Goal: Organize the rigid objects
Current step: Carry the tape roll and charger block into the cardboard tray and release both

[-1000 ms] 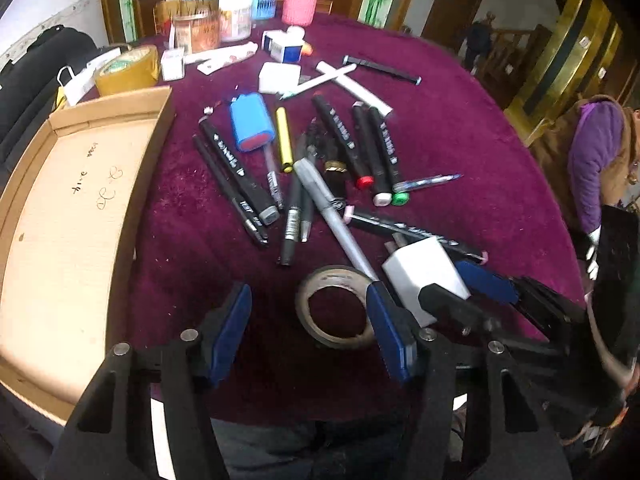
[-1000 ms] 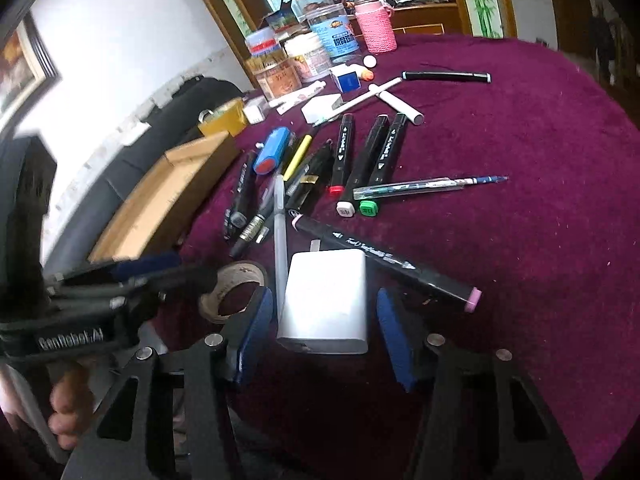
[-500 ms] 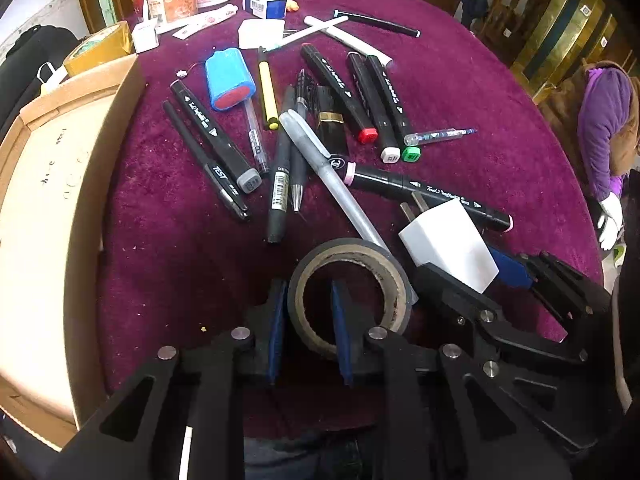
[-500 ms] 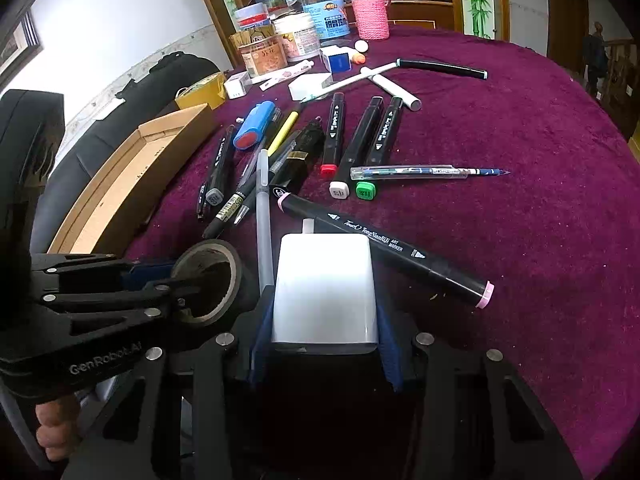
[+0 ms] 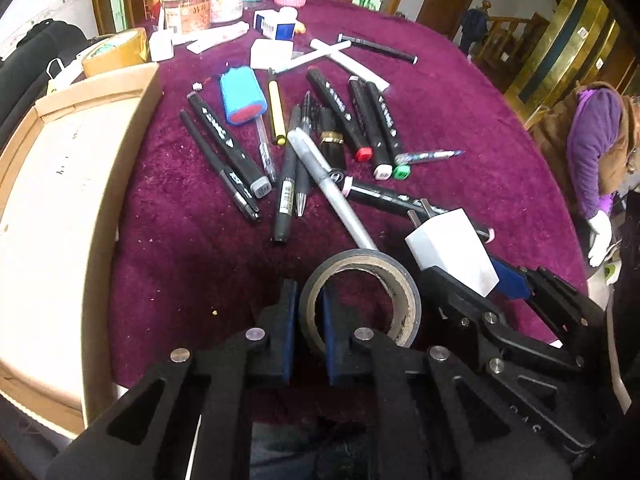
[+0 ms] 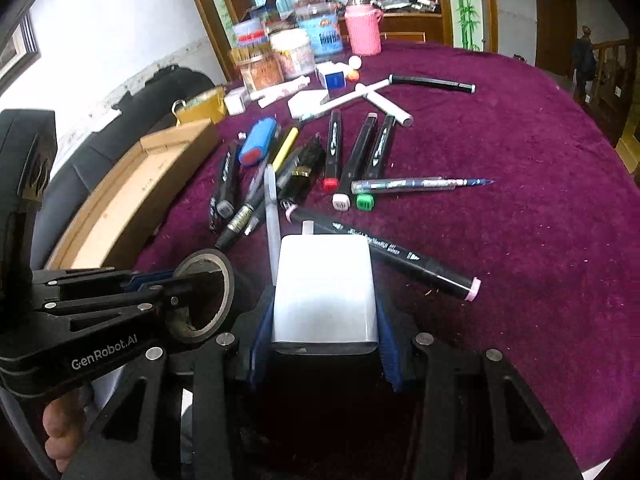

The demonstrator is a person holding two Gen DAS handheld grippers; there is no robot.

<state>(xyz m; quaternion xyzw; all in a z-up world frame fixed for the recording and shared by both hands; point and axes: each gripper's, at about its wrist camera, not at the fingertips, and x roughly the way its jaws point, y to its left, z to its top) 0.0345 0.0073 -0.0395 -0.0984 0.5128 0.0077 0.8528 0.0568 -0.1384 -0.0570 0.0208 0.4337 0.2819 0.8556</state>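
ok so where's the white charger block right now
The white charger block sits clamped in the right gripper at the near table edge, right of the tape roll and just in front of the pink-capped black marker.

Left gripper (image 5: 306,316): matte black angular frame, triangular cutouts, round silver screw heads at pivots, blue pads inside fingers. White "GenRobot.AI" lettering on its side in right wrist view. Right gripper (image 6: 324,320): same black frame, silver screws, ribbed blue pads. Bare fingers (image 6: 60,436) under left gripper's body; no sleeve visible.
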